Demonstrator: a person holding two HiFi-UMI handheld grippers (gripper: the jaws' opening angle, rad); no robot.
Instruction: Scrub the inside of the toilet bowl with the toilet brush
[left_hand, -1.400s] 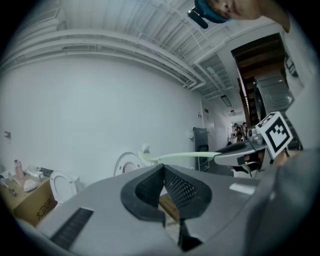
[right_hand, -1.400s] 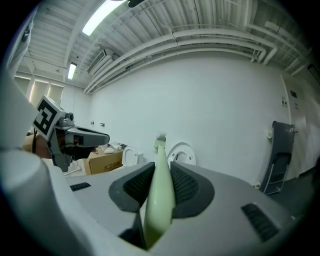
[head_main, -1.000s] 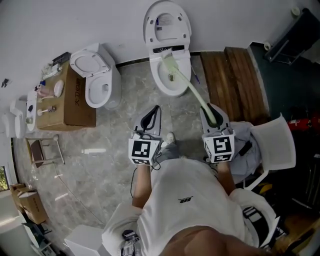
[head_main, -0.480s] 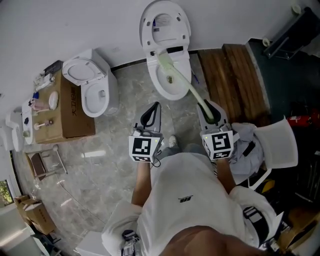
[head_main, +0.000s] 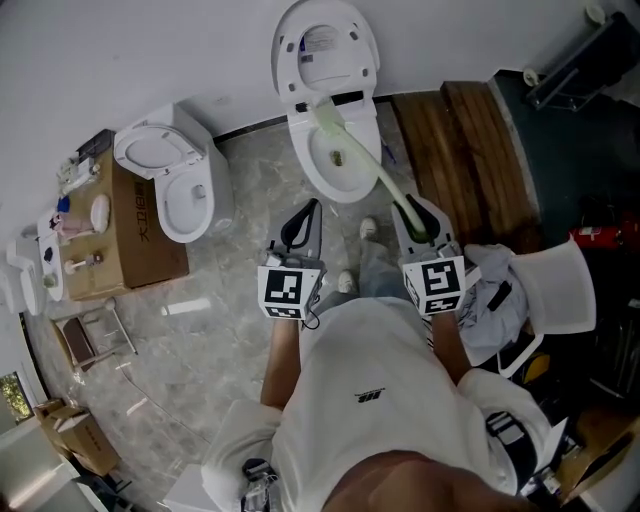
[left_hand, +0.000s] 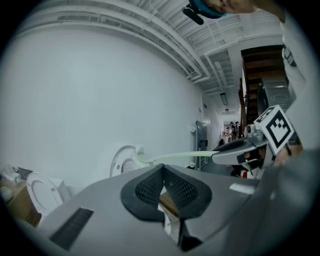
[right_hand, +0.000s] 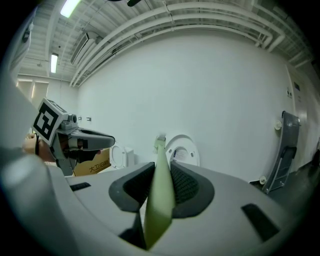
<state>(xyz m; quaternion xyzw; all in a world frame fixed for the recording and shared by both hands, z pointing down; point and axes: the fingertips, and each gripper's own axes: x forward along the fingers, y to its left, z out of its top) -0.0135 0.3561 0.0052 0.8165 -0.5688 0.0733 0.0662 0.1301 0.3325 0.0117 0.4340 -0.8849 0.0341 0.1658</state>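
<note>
Right gripper (head_main: 411, 208) pinches toilet brush (head_main: 375, 170) (handle end hidden); left gripper (head_main: 311, 211) pressed together.

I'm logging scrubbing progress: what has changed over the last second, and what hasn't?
Little. The person's shoe has stepped forward toward the toilet bowl, and the head view has swung slightly. Unchanged: the right gripper stays shut on the toilet brush, its head at the bowl's rear rim; the left gripper stays shut and empty.
</note>
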